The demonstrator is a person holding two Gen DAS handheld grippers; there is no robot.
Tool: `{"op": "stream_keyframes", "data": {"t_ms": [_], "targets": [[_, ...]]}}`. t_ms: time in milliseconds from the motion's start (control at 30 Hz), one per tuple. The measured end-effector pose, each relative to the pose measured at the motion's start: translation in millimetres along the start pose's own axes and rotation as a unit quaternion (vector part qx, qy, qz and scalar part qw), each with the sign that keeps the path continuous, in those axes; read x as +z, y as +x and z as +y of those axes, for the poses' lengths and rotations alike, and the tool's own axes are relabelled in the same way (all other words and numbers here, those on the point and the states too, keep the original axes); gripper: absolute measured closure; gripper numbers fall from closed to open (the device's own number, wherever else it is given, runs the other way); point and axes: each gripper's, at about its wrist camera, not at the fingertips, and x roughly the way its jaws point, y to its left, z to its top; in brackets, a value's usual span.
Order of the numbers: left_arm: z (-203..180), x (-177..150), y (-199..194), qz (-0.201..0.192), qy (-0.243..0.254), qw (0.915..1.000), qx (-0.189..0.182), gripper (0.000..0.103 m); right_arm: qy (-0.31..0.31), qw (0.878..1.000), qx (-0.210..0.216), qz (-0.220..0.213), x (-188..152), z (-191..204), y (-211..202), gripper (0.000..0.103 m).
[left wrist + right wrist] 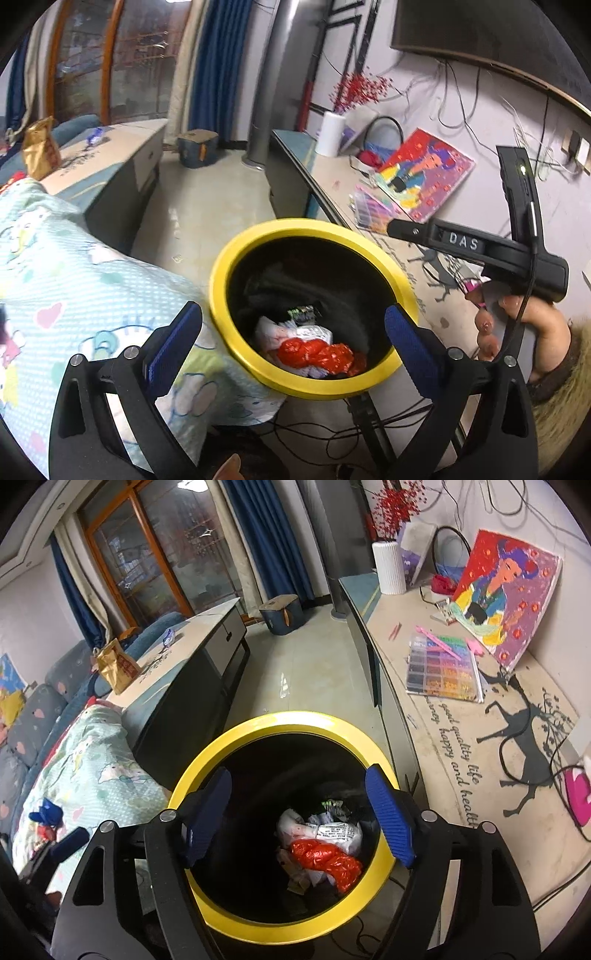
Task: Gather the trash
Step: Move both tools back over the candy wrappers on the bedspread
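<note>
A black trash bin with a yellow rim (280,384) (273,722) stands on the floor between a sofa and a long cabinet. Inside lie a crumpled red wrapper (314,352) (325,862), white wrappers (332,830) and other scraps. My left gripper (293,341) is open and empty, hovering over the bin mouth. My right gripper (297,816) is open and empty, directly above the bin opening. In the left wrist view the right gripper's body (480,247) shows at the right, held by a hand. A gold snack bag (38,149) (116,666) stands on the coffee table.
A patterned quilt (74,280) (88,760) covers the sofa at left. The coffee table (207,627) also holds a small blue wrapper (168,637). The long cabinet (461,716) carries a painting (509,594), a bead box (443,668), a white vase (388,568) and cables.
</note>
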Motion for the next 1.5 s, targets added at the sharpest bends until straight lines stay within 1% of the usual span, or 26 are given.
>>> {"op": "stream_keyframes", "data": {"t_ms": [133,333,767,900,1167,1500], "targets": [[6.5,2.5,-17.2,-0.020,-0.005,0.9996,0.020,0.007,-0.012,1.000,0.004,-0.008,1.4,8.1,-5.5,0.032],[20.1,2.8,-44.7,-0.046,-0.015,0.9978,0.046,0.007,-0.031,0.999,0.017,-0.017,-0.2,25.3,-12.8,0.031],[50.8,11.5,-96.3,-0.109,-0.041,0.9879,0.102,0.007,-0.087,0.994,0.055,-0.026,-10.8,73.0,-25.8,0.030],[60.8,7.2,-111.2,-0.120,-0.054,0.9854,0.108,0.007,-0.101,0.992,0.071,-0.027,-14.5,87.4,-29.8,0.030],[80.5,3.4,-136.0,-0.141,-0.069,0.9777,0.139,0.007,-0.129,0.986,0.098,-0.023,-24.4,114.2,-35.8,0.030],[102.8,-5.9,-157.8,-0.155,-0.092,0.9684,0.172,0.007,-0.170,0.975,0.140,-0.016,-37.7,148.8,-44.2,0.030]]}}
